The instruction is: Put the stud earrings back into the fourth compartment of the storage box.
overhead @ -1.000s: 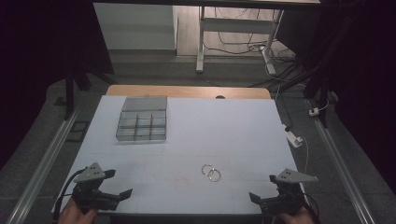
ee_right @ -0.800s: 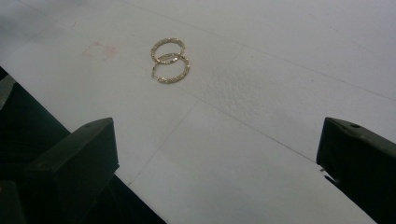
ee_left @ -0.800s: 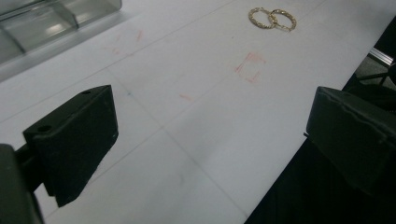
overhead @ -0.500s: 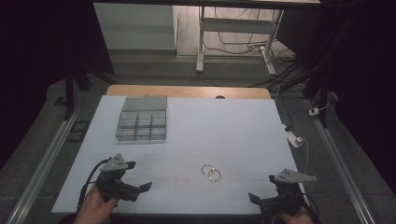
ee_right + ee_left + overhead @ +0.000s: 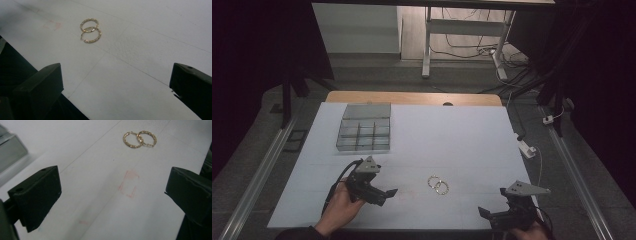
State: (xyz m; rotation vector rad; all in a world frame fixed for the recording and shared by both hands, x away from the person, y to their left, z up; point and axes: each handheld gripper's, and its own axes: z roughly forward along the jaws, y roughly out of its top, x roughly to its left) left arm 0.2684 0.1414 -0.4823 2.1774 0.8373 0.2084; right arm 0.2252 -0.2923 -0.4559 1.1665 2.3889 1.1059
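- Left gripper (image 5: 384, 194): held in the left hand (image 5: 343, 207) at about 7 o'clock in the high view. Jaws stand wide apart with nothing between them, and point toward 4 o'clock. In the left gripper view (image 5: 112, 202) both black jaws sit at the frame's sides, well apart.
- Left forearm: enters from the bottom edge, angled toward 1 o'clock.
- Right gripper (image 5: 492, 215): at about 5 o'clock in the high view, near the bottom edge, grey plate on top. Jaws point toward 9 o'clock. In the right gripper view (image 5: 116, 87) the jaws stand wide apart, gripping nothing.
- Right hand (image 5: 524, 233): barely visible at the bottom edge.
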